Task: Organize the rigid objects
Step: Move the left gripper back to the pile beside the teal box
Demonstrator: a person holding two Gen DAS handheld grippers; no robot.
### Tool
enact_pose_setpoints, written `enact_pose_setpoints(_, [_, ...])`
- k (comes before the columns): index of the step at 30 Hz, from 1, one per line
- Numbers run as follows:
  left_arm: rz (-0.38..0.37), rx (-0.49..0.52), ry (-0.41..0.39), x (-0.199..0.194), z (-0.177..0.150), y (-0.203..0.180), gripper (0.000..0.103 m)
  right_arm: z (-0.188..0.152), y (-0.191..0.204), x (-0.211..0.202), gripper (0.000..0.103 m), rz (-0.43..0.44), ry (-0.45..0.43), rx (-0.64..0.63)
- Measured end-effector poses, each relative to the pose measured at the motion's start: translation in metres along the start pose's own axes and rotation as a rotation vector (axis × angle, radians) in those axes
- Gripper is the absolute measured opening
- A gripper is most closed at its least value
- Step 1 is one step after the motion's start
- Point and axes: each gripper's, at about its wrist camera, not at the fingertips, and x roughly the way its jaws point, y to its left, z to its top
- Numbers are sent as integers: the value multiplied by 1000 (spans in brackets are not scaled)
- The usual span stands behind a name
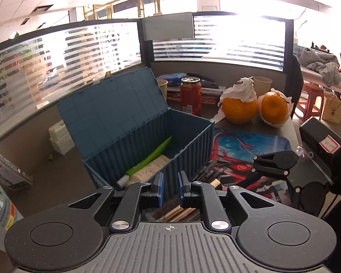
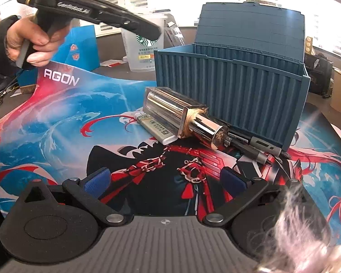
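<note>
Clutter for sorting lies on the printed mouse mat (image 2: 63, 118), pressed against the near wall of the blue container-shaped storage box (image 2: 234, 91), whose lid stands open. In the right wrist view the right gripper (image 2: 164, 178) has its jaws spread wide with nothing between them, and the pile sits at its twelve o'clock, near but apart. Foremost there is a mirror-finished metal cylinder in a clear square-sided case (image 2: 181, 116), its long axis running from ten o'clock down to four o'clock, so it lies slantwise across the line of the jaws. Tucked beside it at eight o'clock is a white tube with a printed label (image 2: 154, 128); at its four o'clock end lie grey and black marker pens (image 2: 259, 146) along the foot of the box.

In the left wrist view the left gripper (image 1: 169, 190) stands nearly closed, only a slim gap between its blue pads, empty, hovering by the box's near corner. Inside the box already rest a green pen-shaped item (image 1: 152, 157) and a pale wrapped block (image 1: 151, 169).

The right gripper looks the nearer one to the shiny cylinder, and I judge a wrist turn is needed to bring the jaws square across its length. Its polished surface looks slick and hard; the box walls are ribbed rigid plastic; the mat is soft and flat.
</note>
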Motion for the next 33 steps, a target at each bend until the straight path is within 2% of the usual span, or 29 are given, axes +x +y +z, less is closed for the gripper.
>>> enact_pose_setpoints(10, [6, -48, 5, -3, -4, -2, 14, -1, -3, -1, 103, 14, -9, 21])
enact_pose_setpoints(22, [-4, -53, 20, -13, -6, -42, 14, -1, -7, -4, 103, 26, -22, 44])
enact_pose_setpoints(27, [10, -39, 30, -24, -10, -57, 18, -2, -13, -7, 103, 46, -44, 86])
enact_pose_setpoints(30, [20, -31, 43, -26, -17, -62, 30, -4, -23, -11, 103, 85, -74, 154])
enact_pose_setpoints(32, [25, -25, 58, -24, -23, -62, 57, -7, -35, -15, 103, 130, -107, 231])
enact_pose_setpoints(33, [29, -25, 60, -24, -26, -62, 63, -9, -40, -17, 103, 147, -123, 269])
